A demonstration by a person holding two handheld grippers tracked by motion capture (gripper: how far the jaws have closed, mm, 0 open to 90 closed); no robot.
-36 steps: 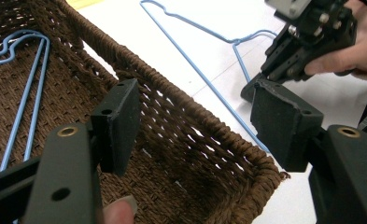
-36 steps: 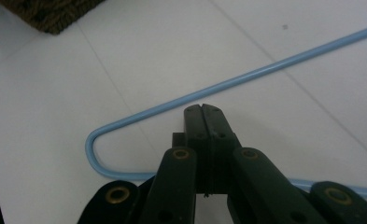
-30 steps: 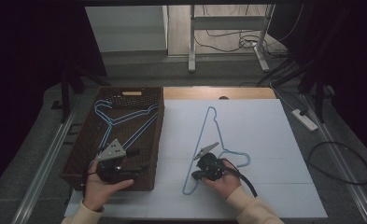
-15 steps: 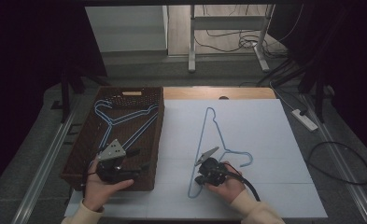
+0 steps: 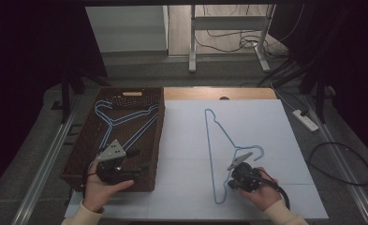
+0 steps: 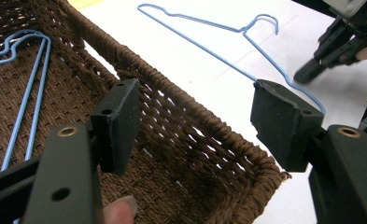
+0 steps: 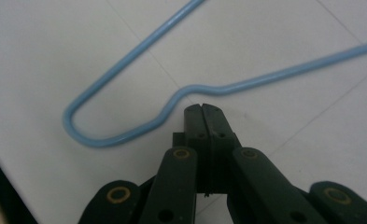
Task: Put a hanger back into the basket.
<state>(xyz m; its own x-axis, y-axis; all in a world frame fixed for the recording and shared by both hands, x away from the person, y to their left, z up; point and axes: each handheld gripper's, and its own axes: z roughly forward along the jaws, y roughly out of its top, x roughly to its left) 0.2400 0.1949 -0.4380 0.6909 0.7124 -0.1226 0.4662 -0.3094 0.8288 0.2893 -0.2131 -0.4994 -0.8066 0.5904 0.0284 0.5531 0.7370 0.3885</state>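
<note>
On the white desk [image 5: 275, 140] lies the blue hanger [image 5: 210, 154]; right claw [image 7: 203, 108] pressed together beside its corner, holding nothing, should spread before gripping the wire; left claw [image 6: 195, 116] gapes over the basket [image 5: 151, 140]

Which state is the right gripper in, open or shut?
Shut. In its own view the right gripper has both jaws pressed together, empty, just short of the blue hanger.
</note>
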